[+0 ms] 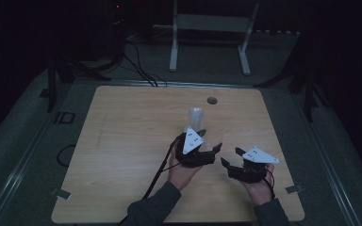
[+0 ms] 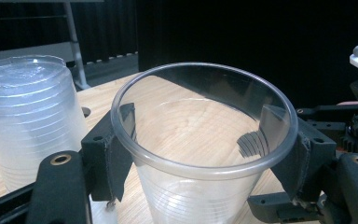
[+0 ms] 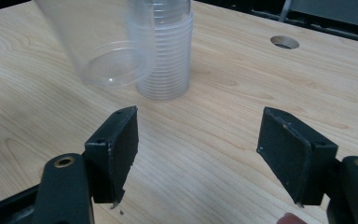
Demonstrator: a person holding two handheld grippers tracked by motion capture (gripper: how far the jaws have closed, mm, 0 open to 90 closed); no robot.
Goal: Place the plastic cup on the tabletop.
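1. The left gripper (image 1: 206, 141) is seen in the high view just right of the counter's (image 1: 122, 141) middle, borne by a left hand (image 1: 183, 173) that comes in from six o'clock with a grey sleeve (image 1: 155, 207) behind it; its jaws are aimed toward one o'clock.
2. A single clear plastic cup (image 2: 200, 154) is gripped between the jaws of the left gripper. In the left gripper view the two pads are pressed against opposite sides of the cup just under its rim, at nine and three o'clock of the mouth, and the cup is held mouth-up, lifted off the counter.
3. In the right gripper view the base of the held cup (image 3: 107, 51) is seen hanging clear above the wood.
4. A stack of clear cups (image 1: 196, 117) is stood upside down on the counter, at about twelve o'clock from the left gripper, just beside the held cup. Whether the two touch cannot be told.
5. The right gripper (image 1: 230, 157) is held at about four o'clock from the left gripper, near the counter's right edge, with the right hand (image 1: 259, 186) beneath it and the jaws pointed toward ten o'clock.
6. Its jaws are spread wide with bare wood between them; the held cup and the stack lie well beyond them, toward eleven o'clock in the right gripper view.
7. A round hole (image 1: 212, 100) is cut into the counter near its far edge.
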